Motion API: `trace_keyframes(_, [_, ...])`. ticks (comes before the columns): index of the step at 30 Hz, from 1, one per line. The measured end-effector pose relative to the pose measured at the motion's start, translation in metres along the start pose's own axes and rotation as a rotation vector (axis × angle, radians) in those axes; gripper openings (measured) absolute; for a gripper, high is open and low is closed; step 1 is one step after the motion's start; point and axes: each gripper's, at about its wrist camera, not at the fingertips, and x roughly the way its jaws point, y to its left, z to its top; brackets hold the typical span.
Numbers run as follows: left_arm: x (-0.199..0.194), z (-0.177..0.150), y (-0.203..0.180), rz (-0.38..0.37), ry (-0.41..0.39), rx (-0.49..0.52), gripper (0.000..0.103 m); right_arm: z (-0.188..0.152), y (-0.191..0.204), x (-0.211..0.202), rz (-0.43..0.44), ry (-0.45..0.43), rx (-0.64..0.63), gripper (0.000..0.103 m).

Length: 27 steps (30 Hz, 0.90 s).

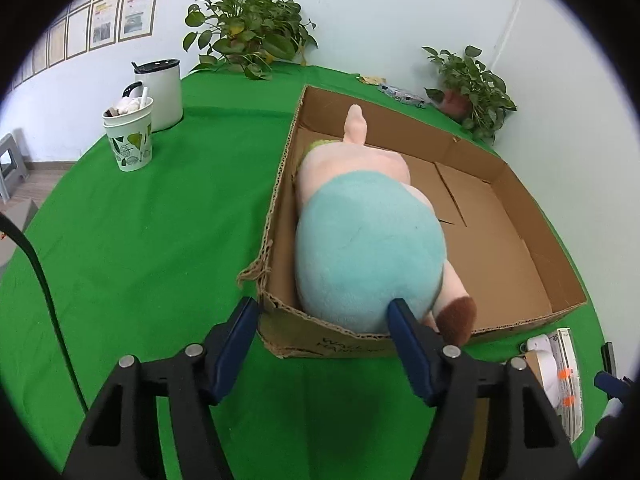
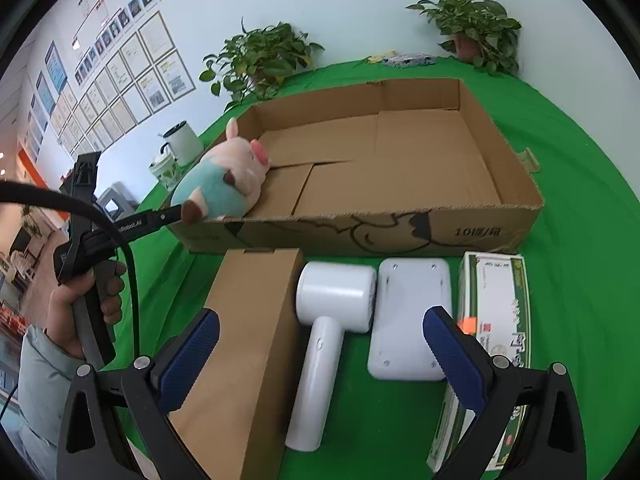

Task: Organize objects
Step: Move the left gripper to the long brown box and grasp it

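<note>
A plush pig [image 1: 368, 240] in teal trousers lies in the left end of the open cardboard box [image 1: 520, 208]; it also shows in the right wrist view [image 2: 228, 176], as does the box [image 2: 400, 232]. My left gripper [image 1: 324, 312] is open at the box's near edge, its right finger touching the pig's rear. My right gripper [image 2: 320, 332] is open and empty above a white handheld device [image 2: 324, 328], between a brown carton [image 2: 248, 340] and a white flat box [image 2: 408, 316]. A green-and-white box [image 2: 496, 320] lies right of them.
A green cloth [image 1: 140, 240] covers the table. A paper cup [image 1: 130, 136] and a white canister [image 1: 160, 92] stand at the back left. Potted plants [image 1: 248, 28] [image 1: 472, 84] stand along the wall, with small packets [image 1: 400, 94] between them.
</note>
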Motion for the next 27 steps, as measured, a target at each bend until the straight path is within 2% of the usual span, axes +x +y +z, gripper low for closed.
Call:
trace_keyframes(2, [-0.002,-0.003,-0.002,-0.005,0.004,-0.007,0.058,-0.005,0.006,0.002,0.02,0.026,-0.004,0.103])
trace_keyframes(4, [-0.008,-0.004,-0.003,-0.004,0.004,-0.007,0.058,-0.011,0.014,0.003,0.046,0.05,-0.01,0.103])
trace_keyframes(8, [-0.025,-0.005,-0.018,0.079,-0.022,0.05,0.058,-0.02,0.033,0.001,0.08,0.081,-0.05,0.103])
trace_keyframes(10, [-0.04,-0.012,-0.026,0.084,-0.039,0.065,0.058,-0.024,0.041,-0.001,0.093,0.09,-0.064,0.103])
trace_keyframes(14, [-0.064,-0.038,-0.047,-0.032,-0.043,0.096,0.07,-0.038,0.061,-0.002,0.114,0.122,-0.104,0.103])
trace_keyframes(20, [-0.04,-0.077,-0.052,-0.249,0.176,0.056,0.07,-0.065,0.087,0.008,0.124,0.212,-0.182,0.102])
trace_keyframes(24, [-0.038,-0.092,-0.062,-0.405,0.236,0.055,0.07,-0.087,0.105,0.012,0.103,0.256,-0.264,0.102])
trace_keyframes(27, [-0.037,-0.105,-0.073,-0.444,0.27,0.089,0.07,-0.098,0.115,0.014,0.079,0.259,-0.304,0.095])
